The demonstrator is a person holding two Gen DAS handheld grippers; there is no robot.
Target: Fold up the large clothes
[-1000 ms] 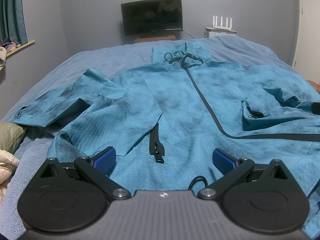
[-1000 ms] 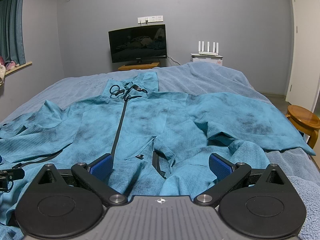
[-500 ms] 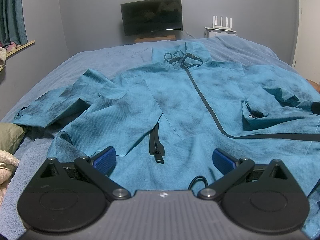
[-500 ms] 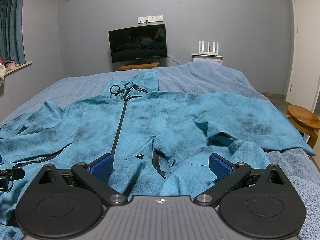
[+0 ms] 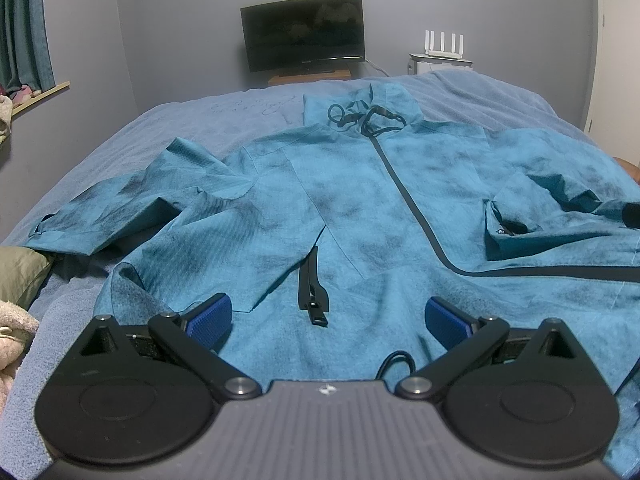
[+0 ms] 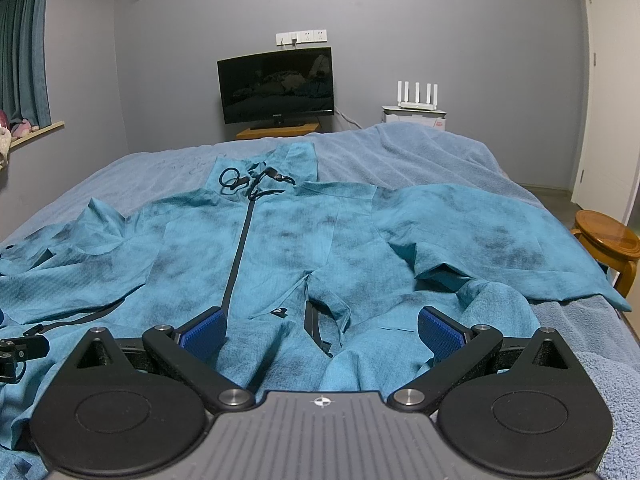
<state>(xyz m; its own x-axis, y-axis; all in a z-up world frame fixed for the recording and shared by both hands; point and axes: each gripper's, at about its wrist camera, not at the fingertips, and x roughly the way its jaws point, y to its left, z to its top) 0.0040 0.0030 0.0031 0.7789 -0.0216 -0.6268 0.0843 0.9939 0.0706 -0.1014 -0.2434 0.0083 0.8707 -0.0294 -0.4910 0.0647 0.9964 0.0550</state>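
Hovering low over the near hem, both tools sit with jaws spread wide and nothing between them. The left gripper [image 5: 327, 318] hangs above the bottom edge of the big teal zip-front jacket with dark smudgy patches [image 5: 360, 208], and the right gripper [image 6: 320, 330] does the same on its own side of the hem. The jacket lies face up across the blue-grey blanket-covered bed [image 6: 420, 156], collar toward the far edge, hem at the near edge.

Stuff that could bite from here, imo:

- The fabric looks thin and slippery, so a shallow pinch might catch only the top layer, and the back panel would lag behind.
- The right sleeve [image 6: 500, 240] spreads toward the bed's right edge, close to the round wooden stool [image 6: 606, 236]. A pull on the hem could drag it off the side.
- The left sleeve [image 5: 120, 212] is crumpled toward the left edge; folding over it would likely lock those wrinkles in.
- The loose black pocket strap [image 5: 312, 292] and the black collar drawcords [image 5: 360, 118] could snag a finger or get trapped in a crease.
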